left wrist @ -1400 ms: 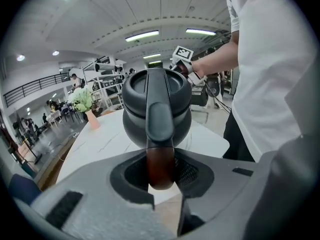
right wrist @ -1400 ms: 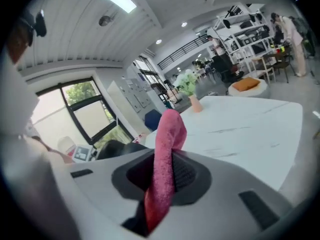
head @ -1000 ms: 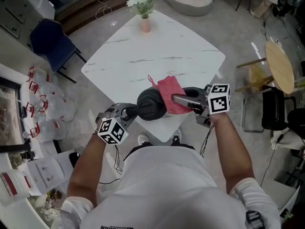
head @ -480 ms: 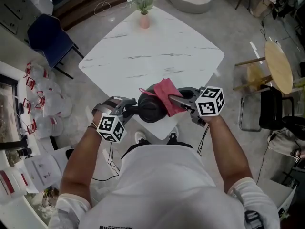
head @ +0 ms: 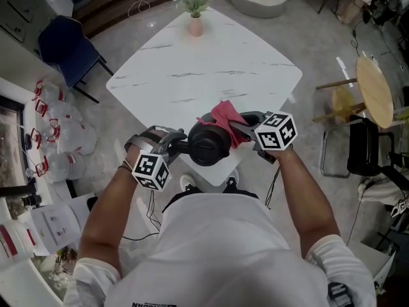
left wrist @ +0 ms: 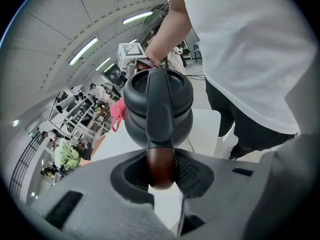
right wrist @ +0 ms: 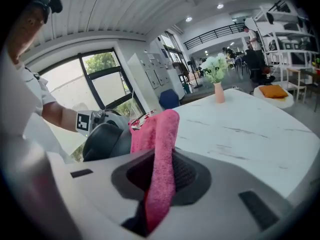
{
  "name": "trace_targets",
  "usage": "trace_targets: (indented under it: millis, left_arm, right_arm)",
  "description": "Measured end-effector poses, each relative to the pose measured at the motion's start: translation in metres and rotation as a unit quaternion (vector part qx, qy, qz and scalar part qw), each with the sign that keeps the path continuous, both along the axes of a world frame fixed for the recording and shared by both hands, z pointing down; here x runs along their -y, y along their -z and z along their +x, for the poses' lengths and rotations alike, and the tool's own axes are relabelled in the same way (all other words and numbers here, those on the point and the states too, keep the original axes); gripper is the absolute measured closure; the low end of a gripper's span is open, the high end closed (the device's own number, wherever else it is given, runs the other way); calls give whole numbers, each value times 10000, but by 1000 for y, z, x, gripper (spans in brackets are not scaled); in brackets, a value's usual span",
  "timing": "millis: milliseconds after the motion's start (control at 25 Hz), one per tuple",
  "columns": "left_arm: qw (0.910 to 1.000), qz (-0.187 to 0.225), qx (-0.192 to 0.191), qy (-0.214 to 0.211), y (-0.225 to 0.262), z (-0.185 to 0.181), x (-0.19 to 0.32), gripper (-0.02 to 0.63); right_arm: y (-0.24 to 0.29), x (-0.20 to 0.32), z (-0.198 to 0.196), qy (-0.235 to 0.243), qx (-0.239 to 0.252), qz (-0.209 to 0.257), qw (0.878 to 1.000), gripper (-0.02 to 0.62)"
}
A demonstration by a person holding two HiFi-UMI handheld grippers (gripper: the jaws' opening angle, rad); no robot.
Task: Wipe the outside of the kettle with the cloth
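Both forearms reach forward from the torso, elbows bent, and the hands close in on each other over the near corner of the white marble table.

Left gripper comes in from the lower left, pointing down and inward, its marker cube facing up toward the camera. Jaws are partly closed and clamped on the kettle's handle. The brown rounded end of the handle sits squarely between the pads.

Right gripper enters from the right, nose tipped downward. Jaws are pinched tight on the pink cloth, with a fold running up between the pads and bunching out past the tips.

Kettle is dark and round-bodied, hanging between the two grippers over that near table corner. Whether its base rests on the top cannot be told. The cloth lies against the kettle's far-right shoulder, the side away from the handle, with the right gripper's tips just beside the body.

Far corner of the table: a vase of white flowers, well apart.
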State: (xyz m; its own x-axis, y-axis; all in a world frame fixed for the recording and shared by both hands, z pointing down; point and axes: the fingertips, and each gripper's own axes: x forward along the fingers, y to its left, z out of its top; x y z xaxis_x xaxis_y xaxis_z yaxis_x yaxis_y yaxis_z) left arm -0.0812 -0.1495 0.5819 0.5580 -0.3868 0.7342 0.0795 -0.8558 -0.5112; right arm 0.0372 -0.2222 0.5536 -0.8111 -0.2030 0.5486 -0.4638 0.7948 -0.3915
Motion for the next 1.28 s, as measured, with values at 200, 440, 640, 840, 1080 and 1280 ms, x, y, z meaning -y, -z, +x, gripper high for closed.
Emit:
trace_targets:
  millis: [200, 440, 640, 840, 1080, 1280]
  left_arm:
    - [10000, -13, 5, -31, 4, 5, 0, 512]
    - [10000, -17, 34, -43, 5, 7, 0, 514]
    - [10000, -39, 16, -3, 4, 8, 1, 512]
    - [9999, 15, 102, -29, 3, 8, 1, 512]
    - [9992, 248, 265, -136, 5, 12, -2, 514]
    - [9968, 534, 459, -381, 6, 15, -5, 513]
  right_arm:
    - [-19, 13, 5, -131, -421, 101, 9990, 532]
    - [-52, 28, 13, -298, -947, 139, 9950, 534]
    - [-81, 41, 20, -417, -1298, 97, 9906, 534]
    - [-107, 47, 28, -459, -1728, -39, 9839, 532]
    - [-82, 64, 57, -939, -1961, 247, 9758, 532]
    - [-1, 60, 50, -692, -1393, 728, 9851, 532]
